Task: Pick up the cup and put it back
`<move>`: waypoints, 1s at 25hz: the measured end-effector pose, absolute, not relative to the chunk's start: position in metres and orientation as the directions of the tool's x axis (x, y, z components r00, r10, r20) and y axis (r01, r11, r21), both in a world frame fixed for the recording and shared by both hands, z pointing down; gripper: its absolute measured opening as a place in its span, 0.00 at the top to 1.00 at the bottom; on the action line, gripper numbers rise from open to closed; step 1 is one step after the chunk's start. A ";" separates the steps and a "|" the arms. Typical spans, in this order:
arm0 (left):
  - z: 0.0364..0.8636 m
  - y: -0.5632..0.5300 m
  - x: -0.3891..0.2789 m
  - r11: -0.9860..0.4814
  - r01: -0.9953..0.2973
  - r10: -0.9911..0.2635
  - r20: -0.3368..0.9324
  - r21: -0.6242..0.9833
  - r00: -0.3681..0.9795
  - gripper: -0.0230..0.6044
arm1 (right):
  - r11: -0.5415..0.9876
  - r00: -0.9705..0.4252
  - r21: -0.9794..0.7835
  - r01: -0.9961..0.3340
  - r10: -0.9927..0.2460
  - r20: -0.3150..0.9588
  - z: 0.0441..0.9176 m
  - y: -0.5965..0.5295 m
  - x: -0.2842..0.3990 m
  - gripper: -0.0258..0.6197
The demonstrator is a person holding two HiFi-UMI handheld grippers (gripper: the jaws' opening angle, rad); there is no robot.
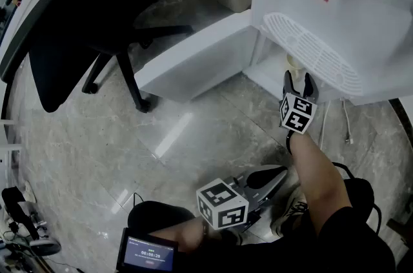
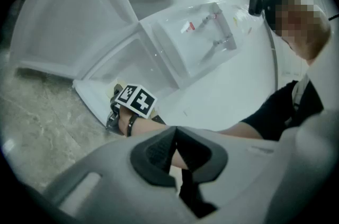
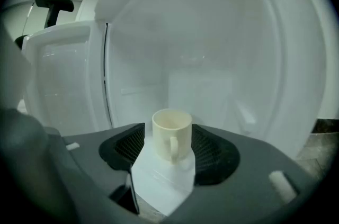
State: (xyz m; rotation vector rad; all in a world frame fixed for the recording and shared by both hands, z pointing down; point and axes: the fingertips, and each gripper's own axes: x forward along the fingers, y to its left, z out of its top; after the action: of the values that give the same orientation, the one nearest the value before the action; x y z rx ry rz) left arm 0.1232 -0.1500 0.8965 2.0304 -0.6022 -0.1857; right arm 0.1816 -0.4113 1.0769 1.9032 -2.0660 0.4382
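Peeking cup (image 1: pixel 292 62) behind right tool (image 1: pixel 298 79)

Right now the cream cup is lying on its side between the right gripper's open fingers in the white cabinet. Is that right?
No, the cup stands upright, not on its side. The right gripper view shows it, between the right gripper's open fingers in the white cabinet.

Cream cup (image 3: pixel 171 134), upright, handle facing outward, inside white compartment (image 3: pixel 222 59)
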 end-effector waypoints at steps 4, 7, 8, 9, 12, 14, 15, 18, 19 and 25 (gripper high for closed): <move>0.889 -0.153 0.120 -0.370 -0.357 -0.533 0.119 0.858 0.838 0.96 | 0.060 -0.091 -0.088 -0.994 -0.909 0.407 1.061 -0.377 0.174 0.68; 0.866 -0.148 0.113 -0.300 -0.367 -0.608 0.120 0.880 0.784 0.96 | 0.130 -0.195 -0.166 -0.977 -0.859 0.473 1.043 -0.343 0.157 0.81; 0.857 -0.140 0.115 -0.284 -0.371 -0.616 0.129 0.884 0.777 0.96 | 0.157 -0.228 -0.179 -0.971 -0.832 0.506 1.033 -0.329 0.155 0.84; 0.849 -0.129 0.117 -0.263 -0.379 -0.617 0.147 0.887 0.773 0.96 | 0.177 -0.254 -0.192 -0.965 -0.800 0.544 1.021 -0.314 0.155 0.85; 0.829 -0.090 0.110 -0.127 -0.396 -0.638 0.231 0.909 0.735 0.96 | 0.242 -0.395 -0.317 -0.917 -0.656 0.643 0.976 -0.260 0.144 0.93; 0.797 -0.066 0.099 -0.023 -0.366 -0.664 0.259 0.930 0.701 0.96 | 0.332 -0.568 -0.462 -0.822 -0.517 0.640 0.929 -0.222 0.123 0.95; 0.774 -0.054 0.095 0.006 -0.349 -0.669 0.263 0.937 0.695 0.96 | 0.381 -0.640 -0.515 -0.768 -0.447 0.624 0.901 -0.205 0.114 0.95; 0.695 -0.010 0.083 0.051 -0.335 -0.643 0.287 0.941 0.710 0.96 | 0.476 -0.738 -0.574 -0.666 -0.311 0.599 0.810 -0.155 0.104 0.95; 0.671 0.006 0.075 0.055 -0.340 -0.632 0.296 0.939 0.716 0.96 | 0.487 -0.752 -0.585 -0.648 -0.287 0.594 0.780 -0.138 0.101 0.95; 0.530 0.068 0.025 -0.038 -0.425 -0.586 0.325 0.904 0.742 0.96 | 0.529 -0.781 -0.595 -0.605 -0.249 0.572 0.608 -0.060 0.076 0.95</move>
State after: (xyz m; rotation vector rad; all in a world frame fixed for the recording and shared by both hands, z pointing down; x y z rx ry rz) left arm 0.0251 0.0681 0.5296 1.6649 -0.8181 -0.1560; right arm 0.0758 -0.0598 0.6081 0.6987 -2.3518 1.1502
